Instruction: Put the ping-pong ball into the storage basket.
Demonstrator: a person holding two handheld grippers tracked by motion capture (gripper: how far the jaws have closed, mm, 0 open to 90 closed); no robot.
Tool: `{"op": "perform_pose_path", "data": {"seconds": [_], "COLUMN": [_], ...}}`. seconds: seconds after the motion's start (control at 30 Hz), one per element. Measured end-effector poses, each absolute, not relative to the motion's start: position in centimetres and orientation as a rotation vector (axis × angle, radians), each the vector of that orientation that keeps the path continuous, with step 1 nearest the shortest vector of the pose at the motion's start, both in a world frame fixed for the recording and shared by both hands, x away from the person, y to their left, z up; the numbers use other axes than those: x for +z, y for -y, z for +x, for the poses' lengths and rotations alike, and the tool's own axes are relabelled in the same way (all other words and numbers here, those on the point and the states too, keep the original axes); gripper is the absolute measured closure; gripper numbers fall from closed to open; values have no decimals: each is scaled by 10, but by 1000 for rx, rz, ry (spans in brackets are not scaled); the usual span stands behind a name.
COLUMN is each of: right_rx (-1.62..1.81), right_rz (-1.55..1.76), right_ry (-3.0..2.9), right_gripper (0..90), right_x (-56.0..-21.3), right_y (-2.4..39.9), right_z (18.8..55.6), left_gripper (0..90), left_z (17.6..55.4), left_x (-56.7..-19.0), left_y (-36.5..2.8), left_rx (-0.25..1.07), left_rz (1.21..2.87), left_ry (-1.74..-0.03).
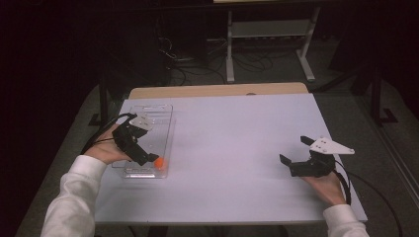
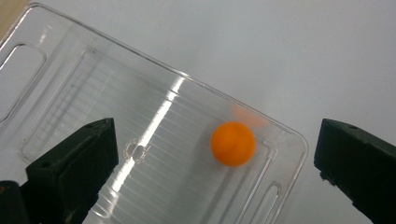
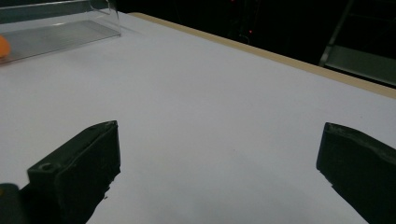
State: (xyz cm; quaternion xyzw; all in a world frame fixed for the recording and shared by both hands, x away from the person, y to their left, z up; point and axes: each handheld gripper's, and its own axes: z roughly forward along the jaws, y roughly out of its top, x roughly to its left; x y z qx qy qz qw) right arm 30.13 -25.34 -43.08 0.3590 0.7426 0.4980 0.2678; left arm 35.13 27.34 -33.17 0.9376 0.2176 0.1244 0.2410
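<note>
The orange ball [image 2: 233,143] already lies inside the clear tray [image 1: 165,111], at its 6 o'clock end, so the placing looks done, and the left gripper [image 1: 154,160] above it stands wide and empty, as does the right gripper [image 1: 293,149].

Your tray [image 2: 154,93]: near end cut off at the left gripper view's bottom edge. Your ball [image 3: 3,46]: cropped by the right gripper view's left edge, partly visible.
</note>
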Motion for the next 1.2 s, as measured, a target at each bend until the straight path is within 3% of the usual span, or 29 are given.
{"op": "perform_pose_path", "data": {"seconds": [1.2], "right_rx": [1357], "right_rz": [973], "right_ry": [-1993], "right_gripper": [0], "right_x": [-430], "right_y": [253], "right_z": [299], "left_gripper": [0], "left_z": [327], "left_x": [-350], "left_y": [-303], "left_rx": [423], "left_rz": [2290], "left_ry": [-652]}}
